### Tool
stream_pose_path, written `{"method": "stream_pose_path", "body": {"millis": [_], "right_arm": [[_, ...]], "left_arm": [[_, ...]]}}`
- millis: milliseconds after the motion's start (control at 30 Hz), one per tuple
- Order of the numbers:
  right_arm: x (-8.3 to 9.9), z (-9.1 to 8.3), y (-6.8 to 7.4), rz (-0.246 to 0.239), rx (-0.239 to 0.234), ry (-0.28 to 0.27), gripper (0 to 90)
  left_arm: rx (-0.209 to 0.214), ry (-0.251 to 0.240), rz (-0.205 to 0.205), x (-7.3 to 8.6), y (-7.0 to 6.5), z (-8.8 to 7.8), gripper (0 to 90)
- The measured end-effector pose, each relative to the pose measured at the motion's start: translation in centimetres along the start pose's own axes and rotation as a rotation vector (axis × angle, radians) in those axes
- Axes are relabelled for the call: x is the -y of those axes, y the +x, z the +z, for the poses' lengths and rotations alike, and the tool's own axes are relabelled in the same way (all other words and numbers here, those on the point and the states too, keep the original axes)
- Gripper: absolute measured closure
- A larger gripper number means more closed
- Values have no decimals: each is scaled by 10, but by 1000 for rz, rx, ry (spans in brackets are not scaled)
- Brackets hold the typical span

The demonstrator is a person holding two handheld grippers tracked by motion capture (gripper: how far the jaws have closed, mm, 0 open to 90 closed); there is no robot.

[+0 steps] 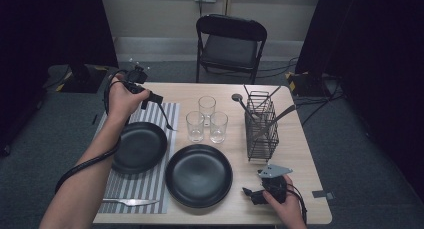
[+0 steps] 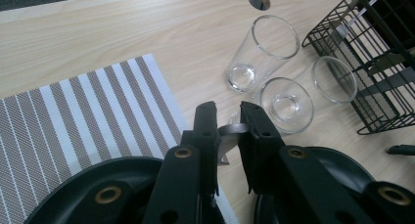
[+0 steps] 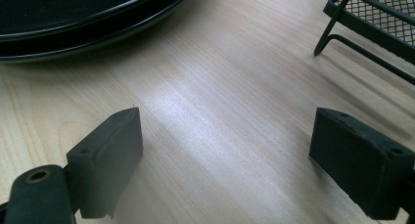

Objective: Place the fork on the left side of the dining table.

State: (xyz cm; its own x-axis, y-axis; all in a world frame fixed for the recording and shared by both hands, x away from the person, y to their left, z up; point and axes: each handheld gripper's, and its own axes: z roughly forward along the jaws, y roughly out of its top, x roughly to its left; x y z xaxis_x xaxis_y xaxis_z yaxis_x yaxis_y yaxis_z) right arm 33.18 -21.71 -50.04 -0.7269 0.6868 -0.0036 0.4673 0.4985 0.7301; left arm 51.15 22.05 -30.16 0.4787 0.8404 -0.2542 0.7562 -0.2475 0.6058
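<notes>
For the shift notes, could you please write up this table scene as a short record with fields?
left tongs: shut on a piece of metal cutlery, held above the striped placemat
right tongs: open, nothing between them, low over the table near the front right corner
plates: two black ones, the left plate on the placemat, the right plate on bare wood
glasses: three clear glasses, upright and close together
rack: black wire caddy holding utensils
knife: lying on the placemat's front edge
</notes>
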Motion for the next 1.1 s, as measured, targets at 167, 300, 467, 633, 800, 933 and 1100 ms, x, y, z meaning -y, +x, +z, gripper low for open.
{"method": "stream_pose_path", "body": {"millis": [167,300,467,633,800,933,1100], "right_arm": [[0,0,0,0,0,0,115],[0,0,0,0,0,0,115],[0,0,0,0,0,0,115],[0,0,0,1,-1,0,115],[0,0,0,0,0,0,115],[0,0,0,0,0,0,115],[0,0,0,0,0,0,115]], "left_arm": [[-4,7,0,-1,3,7,780],[-2,12,-6,-2,8,11,780],[-4,7,-12,-6,11,13,779],[-16,6,-14,-8,14,16,780],[-24,17,-13,-10,18,20,779],[-30,15,-21,-12,22,22,779],[-35,9,-26,-15,25,23,779]]}}
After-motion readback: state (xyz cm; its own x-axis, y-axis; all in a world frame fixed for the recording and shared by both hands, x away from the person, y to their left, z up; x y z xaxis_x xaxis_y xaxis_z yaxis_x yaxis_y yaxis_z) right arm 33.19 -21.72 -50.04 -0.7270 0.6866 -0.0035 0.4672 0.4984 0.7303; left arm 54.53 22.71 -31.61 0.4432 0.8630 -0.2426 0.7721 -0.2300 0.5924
